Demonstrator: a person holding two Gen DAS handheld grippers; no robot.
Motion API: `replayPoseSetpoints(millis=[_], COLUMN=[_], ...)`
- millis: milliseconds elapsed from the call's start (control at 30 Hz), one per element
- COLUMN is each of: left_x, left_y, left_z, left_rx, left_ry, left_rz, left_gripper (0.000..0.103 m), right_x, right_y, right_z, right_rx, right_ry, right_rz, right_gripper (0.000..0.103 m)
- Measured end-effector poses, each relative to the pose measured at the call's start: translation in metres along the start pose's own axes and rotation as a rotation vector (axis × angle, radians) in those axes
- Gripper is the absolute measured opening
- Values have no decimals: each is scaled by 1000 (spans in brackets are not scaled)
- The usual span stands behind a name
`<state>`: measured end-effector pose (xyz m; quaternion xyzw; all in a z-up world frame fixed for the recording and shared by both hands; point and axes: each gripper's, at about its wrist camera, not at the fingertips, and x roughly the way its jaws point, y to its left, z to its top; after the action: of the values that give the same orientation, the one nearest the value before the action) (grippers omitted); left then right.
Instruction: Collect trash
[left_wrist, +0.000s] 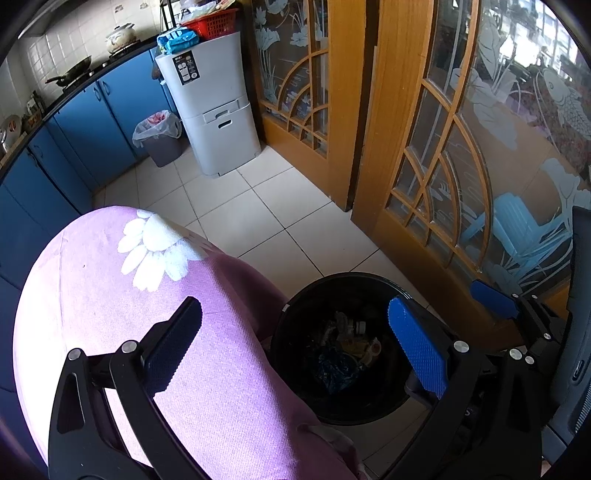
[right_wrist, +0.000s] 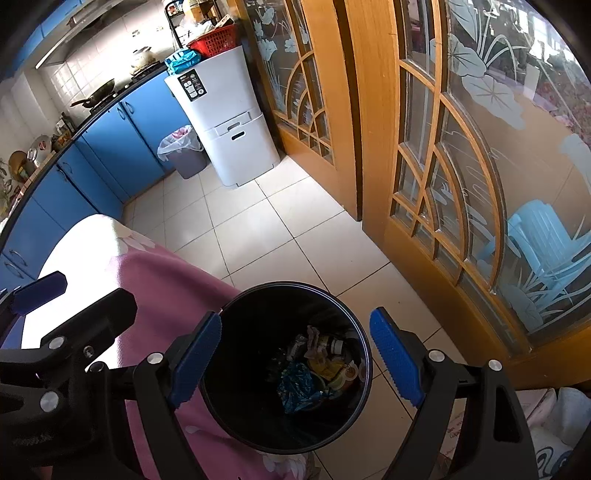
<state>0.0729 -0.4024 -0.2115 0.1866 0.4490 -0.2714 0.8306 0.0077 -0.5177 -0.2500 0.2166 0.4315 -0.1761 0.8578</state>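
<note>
A black round trash bin (right_wrist: 236, 406) stands on the tiled floor beside a table covered in pink cloth (left_wrist: 221, 387). It holds several pieces of trash, among them a blue wrapper (right_wrist: 297, 387) and a yellow packet (right_wrist: 327, 367). The bin also shows in the left wrist view (left_wrist: 295, 369). My right gripper (right_wrist: 295, 363) is open and empty, above the bin's mouth. My left gripper (left_wrist: 295, 345) is open and empty, one finger over the cloth, the other over the bin. The left gripper shows at the left of the right wrist view (right_wrist: 40, 291).
A white tall bin unit (right_wrist: 229, 122) and a grey lined bin (right_wrist: 184, 151) stand against blue kitchen cabinets (right_wrist: 103, 158) at the back. Wooden glass doors (right_wrist: 461, 184) run along the right. White bags (right_wrist: 546, 424) lie at the lower right.
</note>
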Motion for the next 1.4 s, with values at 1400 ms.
replayPoseSetpoints(millis=[1400], left_x=[-5], left_y=[-3], left_z=[-1], left_rx=[8], left_ry=[-8], left_rz=[-5], left_gripper=[99], right_x=[-1], right_y=[0], right_z=[-1], right_rx=[1], right_ry=[-1], right_rz=[-1], right_gripper=[81])
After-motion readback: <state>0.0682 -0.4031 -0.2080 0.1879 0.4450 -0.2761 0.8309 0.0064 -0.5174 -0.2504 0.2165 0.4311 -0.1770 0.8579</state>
